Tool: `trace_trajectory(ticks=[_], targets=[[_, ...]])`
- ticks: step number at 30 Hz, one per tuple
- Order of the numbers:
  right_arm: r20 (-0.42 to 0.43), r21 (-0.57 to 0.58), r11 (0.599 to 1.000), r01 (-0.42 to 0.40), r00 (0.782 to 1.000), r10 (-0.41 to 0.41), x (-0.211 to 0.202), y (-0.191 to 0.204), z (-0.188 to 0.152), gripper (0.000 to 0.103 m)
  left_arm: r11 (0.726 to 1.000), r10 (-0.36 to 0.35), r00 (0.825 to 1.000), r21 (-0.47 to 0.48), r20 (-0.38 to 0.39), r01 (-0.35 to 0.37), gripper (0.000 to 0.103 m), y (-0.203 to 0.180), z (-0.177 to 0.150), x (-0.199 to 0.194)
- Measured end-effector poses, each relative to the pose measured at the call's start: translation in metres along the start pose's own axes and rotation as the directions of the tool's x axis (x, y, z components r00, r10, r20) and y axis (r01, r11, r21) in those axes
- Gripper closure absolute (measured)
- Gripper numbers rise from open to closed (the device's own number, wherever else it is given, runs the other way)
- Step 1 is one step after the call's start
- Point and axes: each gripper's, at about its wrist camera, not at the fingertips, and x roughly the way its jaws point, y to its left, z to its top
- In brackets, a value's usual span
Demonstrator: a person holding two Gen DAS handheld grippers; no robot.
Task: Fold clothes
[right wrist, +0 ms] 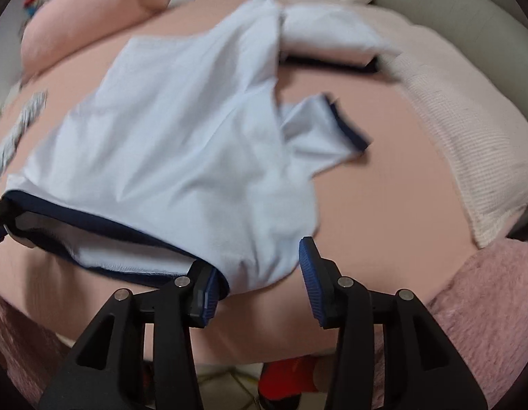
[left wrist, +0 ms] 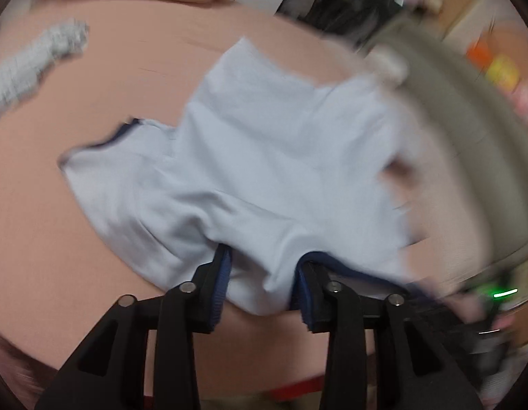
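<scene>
A pale blue T-shirt [left wrist: 264, 157] with dark navy trim lies spread on a pink bed sheet [left wrist: 58, 222], its near edge hanging between the jaws of both tools. In the left wrist view the left gripper [left wrist: 262, 287] stands with its jaws apart; a fold of the shirt sags through the gap, and blur makes it hard to tell whether the blue pads [left wrist: 221, 290] press on it. In the right wrist view the right gripper [right wrist: 257, 280] is also parted — the right pad [right wrist: 310, 266] stands clear of the cloth, while the left pad sits against the shirt's navy hem.

Both views are smeared by motion. A 2nd, folded pale garment [right wrist: 328, 37] lies at the far right of the bed beside a pink knitted blanket [right wrist: 469, 130]. A grey-white cloth [left wrist: 35, 65] lies far left, its shape unclear. A blurred olive sleeve [left wrist: 469, 157] crosses the right edge of the left view, hiding the shirt's right side.
</scene>
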Motion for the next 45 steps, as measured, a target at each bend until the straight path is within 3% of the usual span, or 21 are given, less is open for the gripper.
trace_trajectory(ticks=[1, 2, 5, 8, 10, 14, 20, 23, 25, 27, 32, 34, 35, 37, 38, 40, 43, 44, 45], targets=[[0.006, -0.005, 1.000, 0.002, 1.000, -0.002, 0.000, 0.001, 0.001, 0.045, 0.997, 0.068, 0.997, 0.028, -0.047, -0.067, 0.065, -0.001, -0.001, 0.012], [-0.003, -0.015, 1.000, 0.000, 1.000, 0.000, 0.003, 0.003, 0.002, 0.045, 0.997, 0.082, 0.993, 0.014, -0.080, -0.081, 0.065, 0.004, -0.003, 0.021], [-0.076, -0.051, 0.998, -0.034, 0.997, 0.030, 0.016, 0.010, -0.002, 0.047, 0.998, 0.025, 0.996, -0.060, -0.090, -0.031, 0.065, 0.019, -0.012, 0.016], [-0.131, -0.083, 0.995, -0.059, 0.990, 0.048, 0.023, 0.012, -0.010, 0.048, 0.996, 0.088, 0.986, -0.007, -0.145, -0.090, 0.063, 0.022, -0.027, 0.010], [-0.144, -0.057, 0.995, -0.087, 0.987, 0.078, 0.022, 0.006, -0.012, 0.048, 0.997, 0.082, 0.983, 0.005, -0.165, -0.082, 0.060, 0.024, -0.042, 0.005], [-0.144, 0.000, 0.991, -0.136, 0.980, 0.135, 0.016, -0.004, -0.015, 0.049, 1.000, 0.011, 0.994, 0.013, -0.105, -0.010, 0.060, 0.024, -0.054, -0.010], [-0.047, 0.010, 0.981, -0.195, 0.980, 0.195, -0.002, 0.005, -0.009, 0.053, 0.998, -0.057, 0.998, -0.013, -0.039, 0.056, 0.060, 0.022, -0.039, 0.001], [-0.067, -0.009, 0.988, -0.152, 0.986, 0.151, 0.011, 0.008, -0.006, 0.053, 0.998, 0.060, 0.995, 0.031, -0.084, -0.057, 0.062, 0.022, -0.047, 0.015], [-0.134, -0.066, 0.994, -0.093, 0.988, 0.083, 0.030, 0.011, -0.002, 0.053, 0.991, 0.106, 0.993, 0.092, -0.058, -0.100, 0.063, 0.015, -0.055, 0.009], [-0.128, -0.098, 0.991, -0.087, 0.989, 0.074, 0.025, 0.014, -0.008, 0.054, 0.983, 0.127, 0.991, 0.134, -0.035, -0.121, 0.068, 0.011, -0.066, 0.003], [-0.136, -0.070, 0.987, -0.147, 0.981, 0.137, 0.021, 0.012, -0.010, 0.061, 0.994, 0.028, 1.000, 0.103, -0.001, -0.028, 0.090, 0.023, -0.073, -0.006], [-0.132, -0.063, 0.987, -0.151, 0.981, 0.142, 0.025, 0.012, -0.010, 0.067, 0.992, 0.057, 0.998, 0.113, -0.003, -0.056, 0.093, 0.025, -0.074, -0.007], [-0.128, -0.077, 0.985, -0.152, 0.982, 0.141, 0.022, 0.015, -0.012, 0.070, 0.990, 0.076, 0.997, 0.123, -0.008, -0.074, 0.093, 0.024, -0.076, -0.008], [-0.121, -0.115, 0.981, -0.158, 0.982, 0.144, 0.012, 0.021, -0.021, 0.088, 0.988, 0.082, 0.996, 0.135, -0.021, -0.078, 0.094, 0.024, -0.082, -0.015], [-0.126, -0.122, 0.978, -0.168, 0.980, 0.152, 0.008, 0.023, -0.024, 0.091, 0.987, 0.080, 0.996, 0.140, -0.027, -0.076, 0.094, 0.023, -0.085, -0.019], [-0.148, -0.118, 0.973, -0.198, 0.972, 0.180, 0.002, 0.022, -0.031, 0.093, 0.989, 0.068, 0.996, 0.136, -0.049, -0.061, 0.094, 0.028, -0.092, -0.025], [-0.169, -0.053, 0.957, -0.284, 0.948, 0.271, -0.002, 0.014, -0.032, 0.093, 0.997, -0.018, 0.997, 0.074, -0.077, 0.023, 0.093, 0.026, -0.081, -0.026], [-0.174, -0.024, 0.946, -0.324, 0.933, 0.315, -0.003, 0.010, -0.032, 0.092, 0.997, -0.055, 0.995, 0.047, -0.083, 0.059, 0.090, 0.029, -0.079, -0.028], [-0.179, 0.004, 0.931, -0.365, 0.916, 0.360, -0.005, 0.006, -0.031, 0.091, 0.995, -0.098, 0.991, 0.016, -0.095, 0.100, 0.076, 0.039, -0.078, -0.034]])
